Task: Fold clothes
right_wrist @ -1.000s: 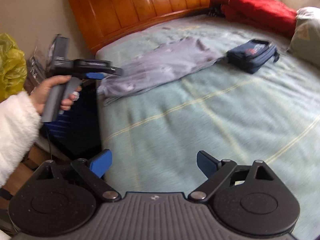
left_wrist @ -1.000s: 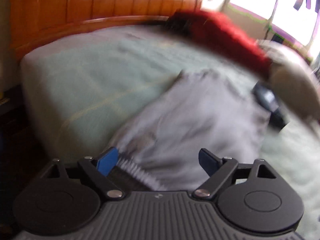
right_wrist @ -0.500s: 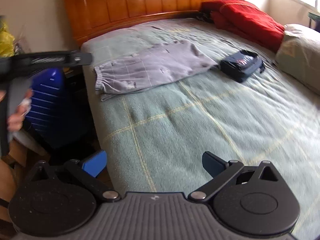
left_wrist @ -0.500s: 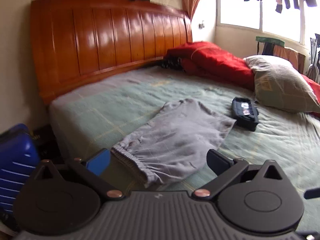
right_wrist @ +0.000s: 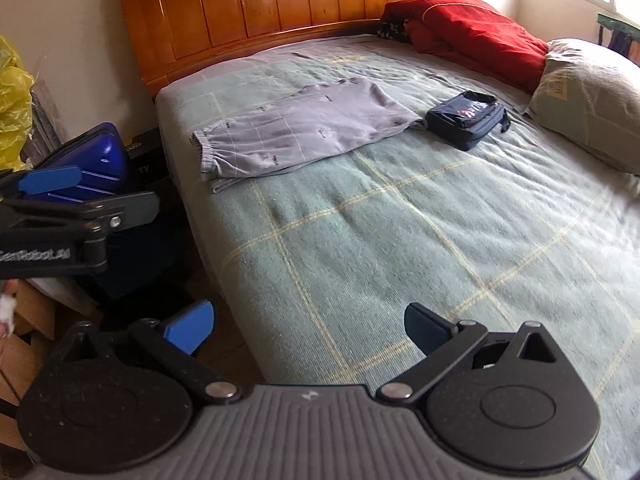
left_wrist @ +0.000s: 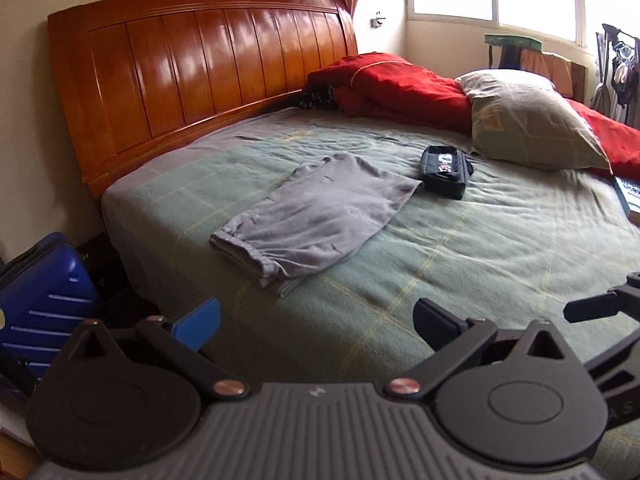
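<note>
Grey trousers (left_wrist: pixel 320 216) (right_wrist: pixel 304 132) lie folded flat near the left side of the green checked bed (left_wrist: pixel 480 260) (right_wrist: pixel 400 240), elastic end toward the bed's edge. My left gripper (left_wrist: pixel 316 316) hangs open and empty, well short of the trousers, over the bed's near corner. In the right wrist view the left gripper (right_wrist: pixel 48 200) shows at the left, beside the bed. My right gripper (right_wrist: pixel 308 322) is open too, with nothing between its fingers, above the near edge of the bed. The right gripper's fingers (left_wrist: pixel 600 308) poke in at the right of the left wrist view.
A dark blue pouch (left_wrist: pixel 444 166) (right_wrist: pixel 466 118) lies just past the trousers. A pillow (left_wrist: pixel 532 120) and red quilt (left_wrist: pixel 400 84) sit at the far side. A blue suitcase (left_wrist: pixel 44 292) (right_wrist: pixel 92 160) stands on the floor by the wooden headboard (left_wrist: pixel 200 72).
The left gripper has drawn back and up from the trousers' elastic end, which sat between its jaws a second ago. The right gripper backed off slightly. The trousers stay flat.
</note>
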The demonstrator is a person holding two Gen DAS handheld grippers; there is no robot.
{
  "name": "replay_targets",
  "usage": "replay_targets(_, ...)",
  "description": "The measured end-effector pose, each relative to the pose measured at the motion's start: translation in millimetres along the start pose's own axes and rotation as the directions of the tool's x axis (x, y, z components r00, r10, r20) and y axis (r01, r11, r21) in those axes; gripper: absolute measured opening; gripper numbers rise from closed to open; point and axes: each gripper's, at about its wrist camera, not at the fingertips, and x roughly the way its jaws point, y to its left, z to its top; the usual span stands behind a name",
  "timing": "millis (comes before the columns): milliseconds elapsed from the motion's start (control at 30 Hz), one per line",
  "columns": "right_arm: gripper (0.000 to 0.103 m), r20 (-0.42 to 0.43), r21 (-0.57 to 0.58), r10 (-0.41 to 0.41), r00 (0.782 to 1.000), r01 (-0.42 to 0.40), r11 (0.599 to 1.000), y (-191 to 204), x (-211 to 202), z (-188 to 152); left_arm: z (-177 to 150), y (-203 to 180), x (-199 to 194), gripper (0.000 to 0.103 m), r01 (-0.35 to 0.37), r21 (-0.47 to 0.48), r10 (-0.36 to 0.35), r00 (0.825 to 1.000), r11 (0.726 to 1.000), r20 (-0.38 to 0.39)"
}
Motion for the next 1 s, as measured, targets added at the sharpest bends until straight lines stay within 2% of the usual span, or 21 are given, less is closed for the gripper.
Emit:
replay_targets(267, 0.103, 0.004, -0.005, -0.024, 1.000, 0.024, 1.000, 6, -10, -8, -9, -1, -18, 0.102, 0.002, -0.015, -0.003, 0.999, 1.000, -0.035)
replay_targets(500, 0.103, 0.041, -0.041, -0.044, 0.998, 0.046, 0.998, 17, -27, -8, -13, -4, -31, 0.102, -0.026, -0.012, 0.026, 0.999, 1.000, -0.036)
replay_targets(1000, 0.103, 0.058, -0.061, -0.044, 0.997, 0.047, 0.997, 25, -41, -9, -12, -5, -47, 0.102, -0.015, -0.017, 0.014, 0.999, 1.000, -0.039)
